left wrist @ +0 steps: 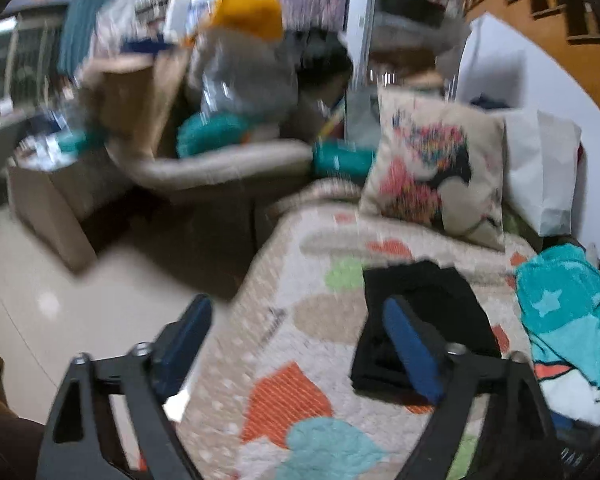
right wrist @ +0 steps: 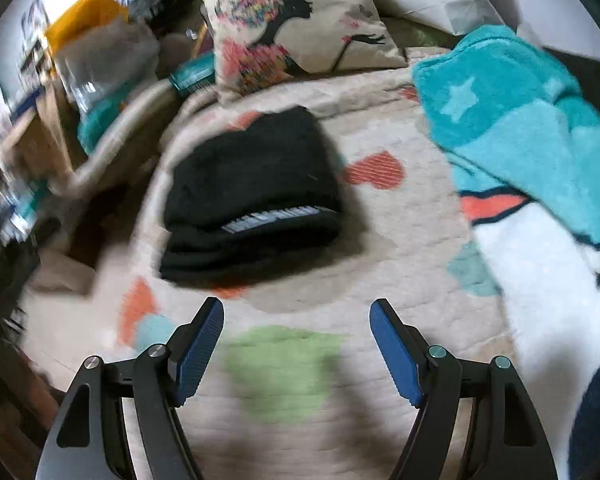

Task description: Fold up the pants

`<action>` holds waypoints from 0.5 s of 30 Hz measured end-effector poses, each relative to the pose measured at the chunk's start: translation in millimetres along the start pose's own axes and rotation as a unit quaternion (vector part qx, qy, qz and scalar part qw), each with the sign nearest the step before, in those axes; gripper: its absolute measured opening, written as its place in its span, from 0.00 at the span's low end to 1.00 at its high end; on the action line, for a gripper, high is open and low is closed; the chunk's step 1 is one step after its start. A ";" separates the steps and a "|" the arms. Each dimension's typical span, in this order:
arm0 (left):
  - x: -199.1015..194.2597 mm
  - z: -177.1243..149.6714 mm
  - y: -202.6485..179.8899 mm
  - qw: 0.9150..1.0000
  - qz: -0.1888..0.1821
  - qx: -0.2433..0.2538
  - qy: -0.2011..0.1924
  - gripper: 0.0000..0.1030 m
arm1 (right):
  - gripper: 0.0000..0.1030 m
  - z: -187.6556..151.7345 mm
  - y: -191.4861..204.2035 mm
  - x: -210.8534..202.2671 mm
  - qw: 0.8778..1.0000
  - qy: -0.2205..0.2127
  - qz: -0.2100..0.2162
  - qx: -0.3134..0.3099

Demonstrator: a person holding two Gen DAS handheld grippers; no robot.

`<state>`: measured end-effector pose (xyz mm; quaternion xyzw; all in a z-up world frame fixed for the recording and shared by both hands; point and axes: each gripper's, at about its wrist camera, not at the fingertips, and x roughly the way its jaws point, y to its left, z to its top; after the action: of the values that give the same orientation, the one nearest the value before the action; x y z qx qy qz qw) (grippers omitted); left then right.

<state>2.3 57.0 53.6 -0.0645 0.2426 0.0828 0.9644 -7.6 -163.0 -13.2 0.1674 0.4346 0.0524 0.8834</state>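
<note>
Holding both grippers above the bed, I grasp nothing with either. My right gripper (right wrist: pixel 296 320) is spread wide, its blue pads (right wrist: pixel 198 354) parted over a green patch of the quilt (right wrist: pixel 380 248), with no cloth between them. My left gripper (left wrist: pixel 300 332) is likewise released, one blue pad (left wrist: pixel 184 344) hanging past the near edge of the bed and over the pale tiled floor (left wrist: pixel 40 280), the other pad overlapping the dark garment in the left wrist view; whether it touches the cloth cannot be told.

The pants (right wrist: pixel 252 196) lie just ahead of my right gripper, folded into a compact black bundle with stacked layers along the near edge and a pale printed band across the front. They rest flat on the quilt, apart from both pads in the right wrist view. In the left wrist view the same pants (left wrist: pixel 420 296) appear beyond the right-hand pad.

To the right of the pants, well apart from them, lies a teal blanket (right wrist: pixel 512 120) with pale stars, heaped over white fabric. Beyond the pants, at the far end of the bed, a printed cushion (right wrist: pixel 296 20) leans upright, showing a dark silhouette with multicoloured hair. A white paper bag (left wrist: pixel 540 172) stands beside the cushion. To the left, beyond the bed edge, the blurred clutter includes a yellow item (right wrist: pixel 84 16).
</note>
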 end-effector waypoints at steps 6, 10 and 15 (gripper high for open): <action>-20.5 2.0 -2.5 0.998 -0.005 -0.001 -0.065 1.00 | 0.81 -2.6 6.6 -4.2 1.000 -0.008 0.013 -0.019; -6.4 -6.9 -24.3 0.998 0.000 0.052 -0.023 1.00 | 0.81 -0.1 -7.0 2.7 1.000 -0.007 0.010 -0.004; 1.6 -27.6 -53.3 0.990 -0.011 0.141 0.012 1.00 | 0.81 2.1 -15.6 10.0 1.000 -0.008 0.004 -0.001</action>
<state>1.3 0.5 33.2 0.0688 0.2624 0.0367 0.9618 -0.7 -175.7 -24.8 0.1685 0.4269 0.0549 0.8867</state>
